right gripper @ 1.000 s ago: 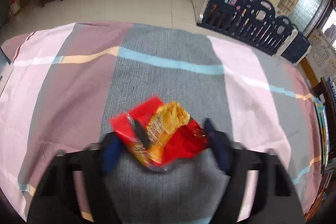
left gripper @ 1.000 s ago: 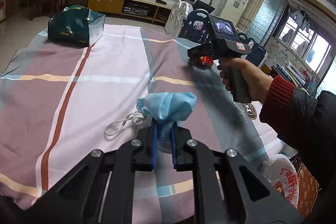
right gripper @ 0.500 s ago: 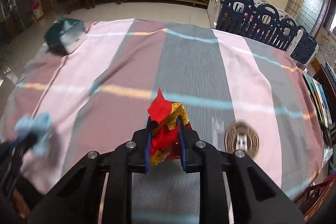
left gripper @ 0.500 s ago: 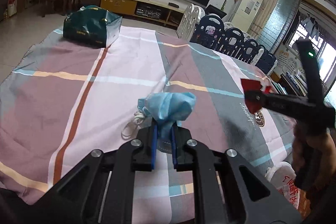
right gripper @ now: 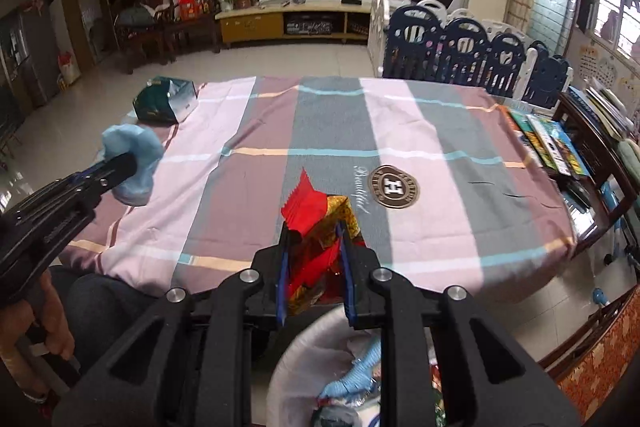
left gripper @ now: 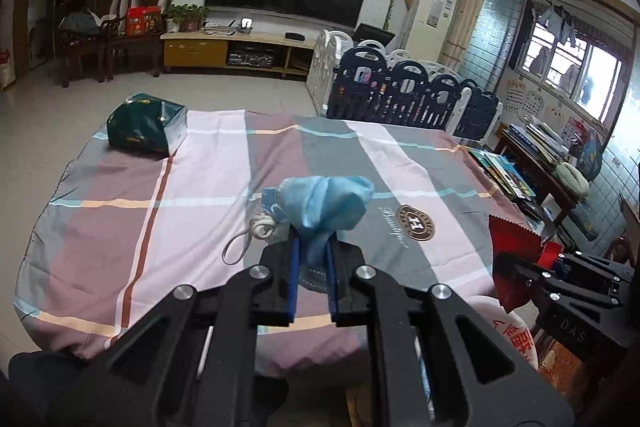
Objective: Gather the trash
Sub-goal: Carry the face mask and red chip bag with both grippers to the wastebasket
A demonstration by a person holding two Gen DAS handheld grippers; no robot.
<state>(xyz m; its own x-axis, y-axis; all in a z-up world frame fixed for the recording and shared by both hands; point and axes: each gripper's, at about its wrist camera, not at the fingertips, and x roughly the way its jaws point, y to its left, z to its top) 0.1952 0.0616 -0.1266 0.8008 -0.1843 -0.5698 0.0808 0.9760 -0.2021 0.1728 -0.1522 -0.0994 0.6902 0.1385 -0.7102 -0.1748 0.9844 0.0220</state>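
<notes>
Jaws clamp mask (left gripper: 326, 203), wrapper (right gripper: 320, 227), tilted downward.

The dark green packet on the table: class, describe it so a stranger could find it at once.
Start at the striped tablecloth covering the big table. Go to its far left corner, nearest the wooden chairs. The dark green packet lies there alone, boxy with a silvery end, the only thing resting on the cloth.

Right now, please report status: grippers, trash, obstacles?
Left gripper shut on blue mask. Right gripper shut on red wrapper, above trash bag. Nothing between.
</notes>
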